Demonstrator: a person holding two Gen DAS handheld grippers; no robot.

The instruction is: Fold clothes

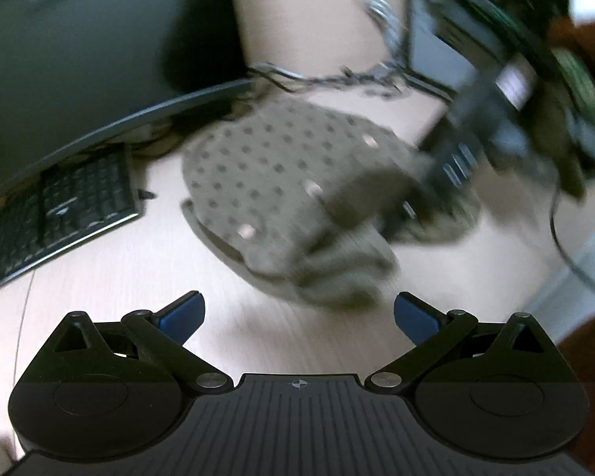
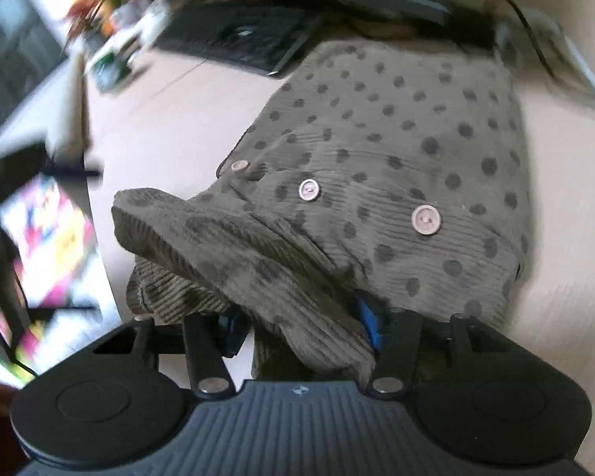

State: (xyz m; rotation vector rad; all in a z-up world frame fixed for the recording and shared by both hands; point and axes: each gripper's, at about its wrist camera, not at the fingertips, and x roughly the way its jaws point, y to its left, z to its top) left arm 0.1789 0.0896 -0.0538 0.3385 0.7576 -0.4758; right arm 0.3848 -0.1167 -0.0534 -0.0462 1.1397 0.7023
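An olive corduroy garment [image 1: 281, 170] with dark dots and pale buttons lies bunched on the light wooden desk [image 1: 111, 277]. My left gripper [image 1: 299, 315] hovers just short of its near edge, blue pads wide apart and nothing between them. In the left wrist view the right gripper [image 1: 424, 194] shows blurred at the garment's right side, lifting a fold. In the right wrist view the garment [image 2: 396, 150] fills the middle, and my right gripper [image 2: 303, 323] is shut on a thick fold of its near edge, which drapes over the fingers.
A black keyboard [image 1: 55, 214] and the curved base of a monitor [image 1: 146, 115] sit at the desk's left; cables [image 1: 337, 75] trail behind the garment. In the right wrist view the keyboard [image 2: 238, 35] lies beyond the garment and the desk edge [image 2: 99, 218] runs down the left.
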